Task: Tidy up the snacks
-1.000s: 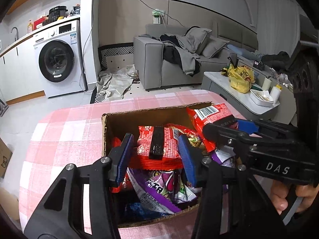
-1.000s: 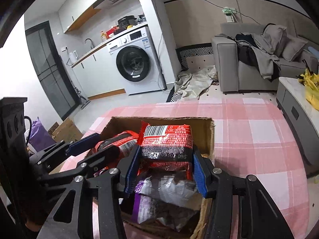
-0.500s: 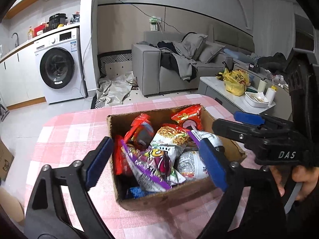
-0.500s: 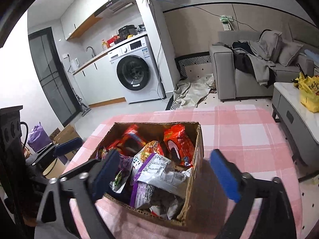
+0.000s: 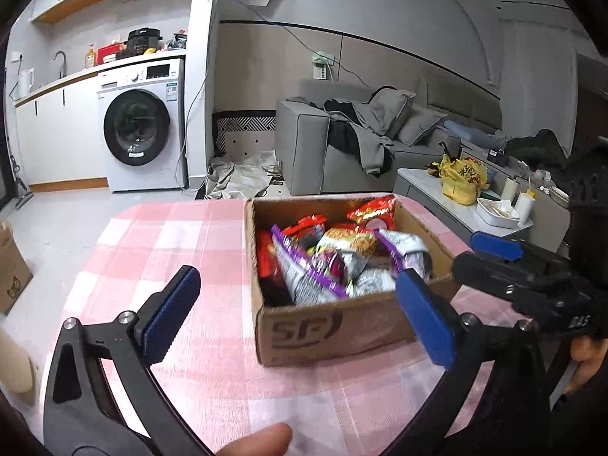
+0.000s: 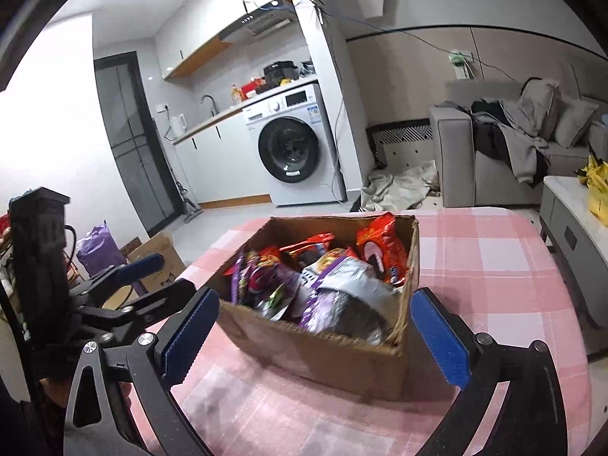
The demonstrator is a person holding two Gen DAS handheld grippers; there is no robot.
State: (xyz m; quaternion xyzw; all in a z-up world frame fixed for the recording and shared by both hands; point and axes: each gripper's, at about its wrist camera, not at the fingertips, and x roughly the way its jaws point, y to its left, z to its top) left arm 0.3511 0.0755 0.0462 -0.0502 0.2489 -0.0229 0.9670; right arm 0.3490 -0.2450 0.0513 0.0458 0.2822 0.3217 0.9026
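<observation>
Left gripper (image 5: pixel 300 313): your jaws are opening, blue pads spread wide, nothing pinched between them; it sits on the near side of the cardboard box (image 5: pixel 334 332), and the right pad overlaps the box's near right corner in this view, contact not clear.
Right gripper (image 6: pixel 315 328): your jaws are opening too, released, nothing clamped; the box's near corner (image 6: pixel 395 364) shows in the gap between the pads.
Cardboard box: open-topped, standing on the pink checked tablecloth (image 5: pixel 159 250), printed logo on the wall facing you.
Snack packets (image 5: pixel 330 262): piled loose inside the box, purple-and-silver bags toward the near wall.
Red packet (image 6: pixel 382 254): upright against the box's far corner.
Your right hand (image 5: pixel 587 357): beside the box's right side, holding the other gripper's handle.
Coffee table (image 5: pixel 425 186): beyond the box, to its right, carrying a yellow bag (image 5: pixel 461 180).
Washing machine (image 6: pixel 292 144): well behind the box, under the counter.
</observation>
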